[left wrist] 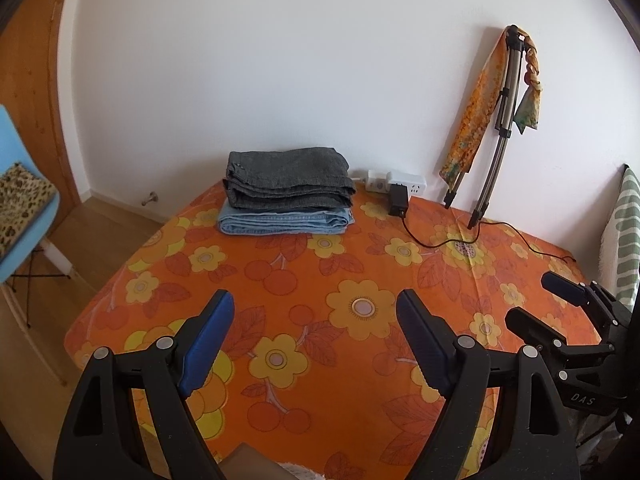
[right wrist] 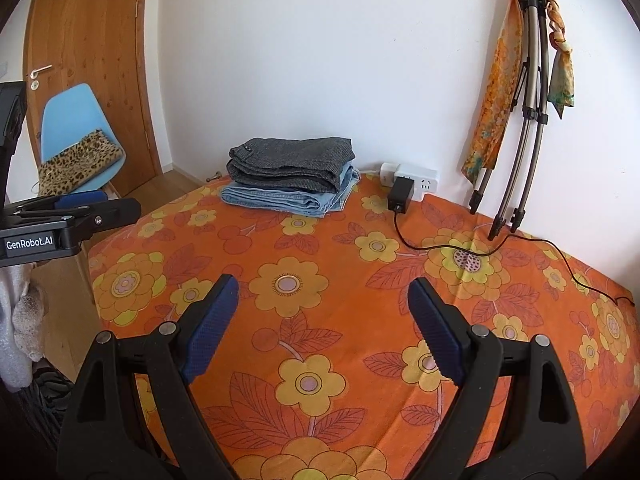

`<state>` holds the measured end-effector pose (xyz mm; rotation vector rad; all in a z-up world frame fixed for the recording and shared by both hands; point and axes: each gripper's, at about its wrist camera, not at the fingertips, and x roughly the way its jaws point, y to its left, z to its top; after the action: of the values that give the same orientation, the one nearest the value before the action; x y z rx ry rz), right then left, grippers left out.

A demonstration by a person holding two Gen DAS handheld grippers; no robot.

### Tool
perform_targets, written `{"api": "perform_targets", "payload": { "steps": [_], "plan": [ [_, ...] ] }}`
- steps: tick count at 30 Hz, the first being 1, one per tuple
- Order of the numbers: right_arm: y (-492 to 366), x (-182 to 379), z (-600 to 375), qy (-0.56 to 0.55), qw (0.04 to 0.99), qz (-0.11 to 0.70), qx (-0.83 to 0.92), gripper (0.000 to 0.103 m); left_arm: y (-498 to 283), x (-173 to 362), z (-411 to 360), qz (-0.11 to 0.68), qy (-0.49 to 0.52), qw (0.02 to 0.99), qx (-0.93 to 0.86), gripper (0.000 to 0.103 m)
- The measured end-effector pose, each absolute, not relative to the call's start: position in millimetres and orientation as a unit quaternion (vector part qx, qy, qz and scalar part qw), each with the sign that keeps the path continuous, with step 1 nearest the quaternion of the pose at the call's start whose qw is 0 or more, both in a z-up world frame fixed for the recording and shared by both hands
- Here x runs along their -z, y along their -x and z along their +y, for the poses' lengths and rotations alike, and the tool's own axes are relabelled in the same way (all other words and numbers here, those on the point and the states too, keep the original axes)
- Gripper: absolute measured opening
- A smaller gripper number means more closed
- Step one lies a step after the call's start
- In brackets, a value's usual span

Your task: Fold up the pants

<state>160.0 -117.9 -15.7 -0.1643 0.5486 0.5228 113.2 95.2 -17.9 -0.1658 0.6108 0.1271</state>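
Note:
Folded dark grey pants (left wrist: pixel 288 180) lie on top of folded light blue jeans (left wrist: pixel 284 222) at the far edge of the table, also in the right wrist view, grey pants (right wrist: pixel 292 162) over the jeans (right wrist: pixel 288 200). My left gripper (left wrist: pixel 316 300) is open and empty above the orange flowered tablecloth (left wrist: pixel 320 280), well short of the stack. My right gripper (right wrist: pixel 322 286) is open and empty over the same cloth (right wrist: pixel 340 280). The right gripper also shows at the right edge of the left wrist view (left wrist: pixel 536 300), jaws apart.
A white power strip (left wrist: pixel 396 182) with a black adapter (left wrist: pixel 398 200) and cable (left wrist: pixel 500 236) lies at the far wall. A folded tripod (left wrist: pixel 496 136) with scarves leans on the wall. A blue chair (right wrist: pixel 76 136) stands left by the wooden door.

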Motion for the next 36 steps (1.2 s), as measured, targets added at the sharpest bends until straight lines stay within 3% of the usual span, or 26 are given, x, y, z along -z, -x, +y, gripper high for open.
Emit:
{"api": "perform_targets", "payload": {
  "steps": [36],
  "plan": [
    [-162.5,14.5,-126.5,0.063,0.925,0.274,-0.254,0.089,-111.6,15.0,90.6,0.29,0.071,0.952,-0.061,0.083]
  ]
}}
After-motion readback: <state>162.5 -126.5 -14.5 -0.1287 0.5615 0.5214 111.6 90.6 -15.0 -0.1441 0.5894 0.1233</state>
